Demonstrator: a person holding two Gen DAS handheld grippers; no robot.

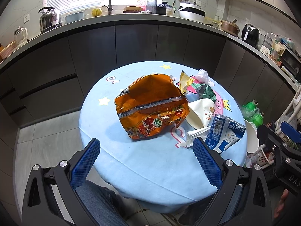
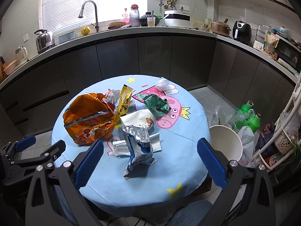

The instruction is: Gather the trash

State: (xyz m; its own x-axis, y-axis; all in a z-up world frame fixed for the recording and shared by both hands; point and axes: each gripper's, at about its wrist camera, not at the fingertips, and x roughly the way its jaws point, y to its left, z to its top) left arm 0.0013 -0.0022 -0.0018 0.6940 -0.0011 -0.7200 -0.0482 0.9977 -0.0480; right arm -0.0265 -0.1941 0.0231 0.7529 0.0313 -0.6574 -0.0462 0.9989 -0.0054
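A round table with a light blue cartoon cloth [image 1: 150,162] [image 2: 180,131] holds the trash. A big orange snack bag [image 1: 150,107] [image 2: 88,120] lies left of centre. Beside it are a crushed white paper cup [image 1: 201,113] [image 2: 139,118], a blue-and-silver wrapper [image 1: 223,131] [image 2: 139,146], a yellow packet [image 1: 184,81] [image 2: 125,101], a green wrapper [image 1: 205,91] [image 2: 156,103] and a clear plastic wad [image 1: 202,74] [image 2: 162,84]. My left gripper [image 1: 146,160] hangs open over the table's near edge, short of the orange bag. My right gripper [image 2: 150,160] is open, with the blue wrapper standing between its fingers, untouched.
A white paper bucket [image 2: 225,143] [image 1: 252,139] stands off the table's right edge, with green bottles [image 2: 250,114] and plastic bags on the floor behind it. A white rack [image 2: 286,120] is at far right. Dark cabinets and a cluttered counter [image 2: 150,32] run behind. A person's jeans [image 1: 97,203] show below.
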